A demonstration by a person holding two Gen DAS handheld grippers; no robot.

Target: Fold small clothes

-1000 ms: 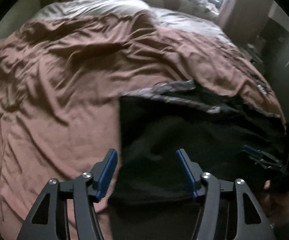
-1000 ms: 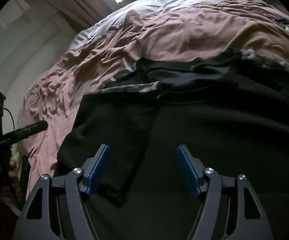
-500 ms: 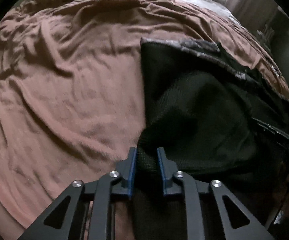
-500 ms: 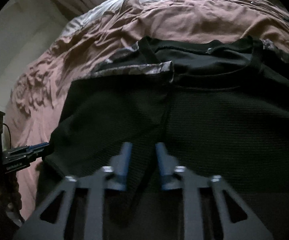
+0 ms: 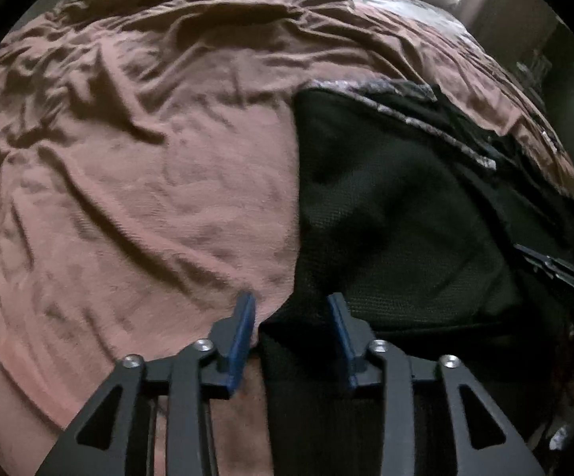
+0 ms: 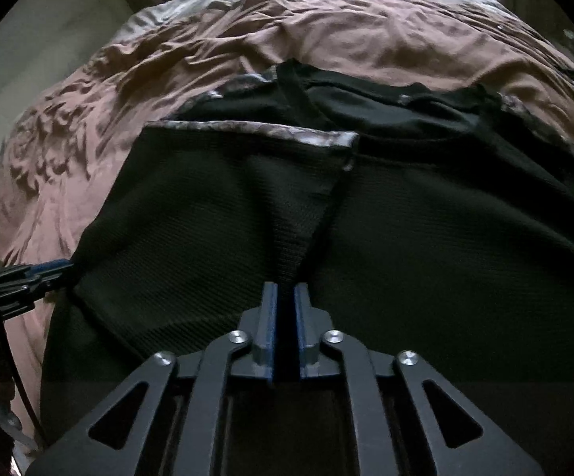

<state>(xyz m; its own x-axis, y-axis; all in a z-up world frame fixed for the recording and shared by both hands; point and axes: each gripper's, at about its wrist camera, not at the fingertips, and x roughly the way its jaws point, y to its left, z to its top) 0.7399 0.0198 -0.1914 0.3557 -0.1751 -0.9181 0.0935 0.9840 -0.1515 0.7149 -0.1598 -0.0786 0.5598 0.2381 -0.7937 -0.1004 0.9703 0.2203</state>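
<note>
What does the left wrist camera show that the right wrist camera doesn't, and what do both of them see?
Only the left wrist view shows the left gripper head-on: its jaws are opening, straddling the near corner of the black shirt, beside a broad bare stretch of the brown bedspread. Only the right wrist view shows the right gripper head-on, jaws narrow but opening, black fabric between them, plus the shirt's neckline and the patterned-trim sleeve folded across its front. Both show the shirt lying on the bedspread and, at the frame edge, the other gripper's tip.
</note>
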